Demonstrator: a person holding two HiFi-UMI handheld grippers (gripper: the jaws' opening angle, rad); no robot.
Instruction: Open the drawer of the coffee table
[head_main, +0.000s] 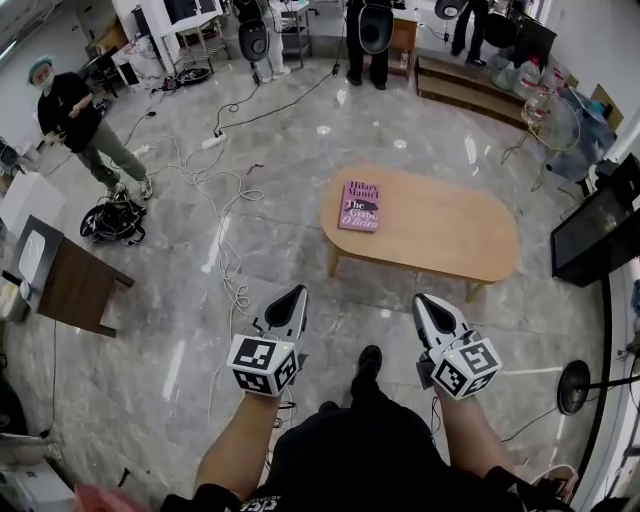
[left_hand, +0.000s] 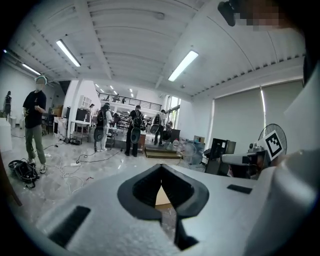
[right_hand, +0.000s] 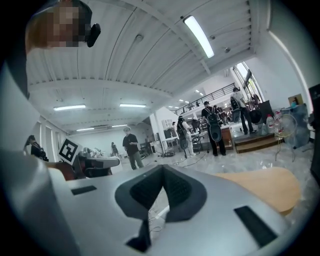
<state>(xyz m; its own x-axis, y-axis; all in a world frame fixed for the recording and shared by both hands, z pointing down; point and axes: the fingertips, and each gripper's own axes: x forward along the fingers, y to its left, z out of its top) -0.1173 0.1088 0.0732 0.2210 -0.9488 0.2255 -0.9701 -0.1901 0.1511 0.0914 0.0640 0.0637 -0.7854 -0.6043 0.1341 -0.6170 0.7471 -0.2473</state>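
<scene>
The oval wooden coffee table (head_main: 440, 232) stands on the glossy stone floor (head_main: 290, 150), ahead of the person holding the tools and a little to their right. Its top is bare except for a pink book (head_main: 359, 207) lying flat near its left end. From this side only the top, the rim and two legs show; the drawer cannot be made out. The left gripper (head_main: 298, 291) and the right gripper (head_main: 421, 299) are both held on the near side of the table, well apart from it and from each other, tips pointing toward it. In each gripper view the dark pads meet at a point with nothing between them, so both tools are closed and empty. The person's black shoe (head_main: 370, 360) shows between the two grippers. Left of the table, white cables (head_main: 228, 255) trail over the floor. Farther left lie a black bag (head_main: 112, 220) and a dark brown desk (head_main: 80, 290), with a person in a black top (head_main: 68, 108) standing beyond them. Right of the table is a black screen (head_main: 598, 235), and beyond its far right end a floor fan (head_main: 548, 118).
</scene>
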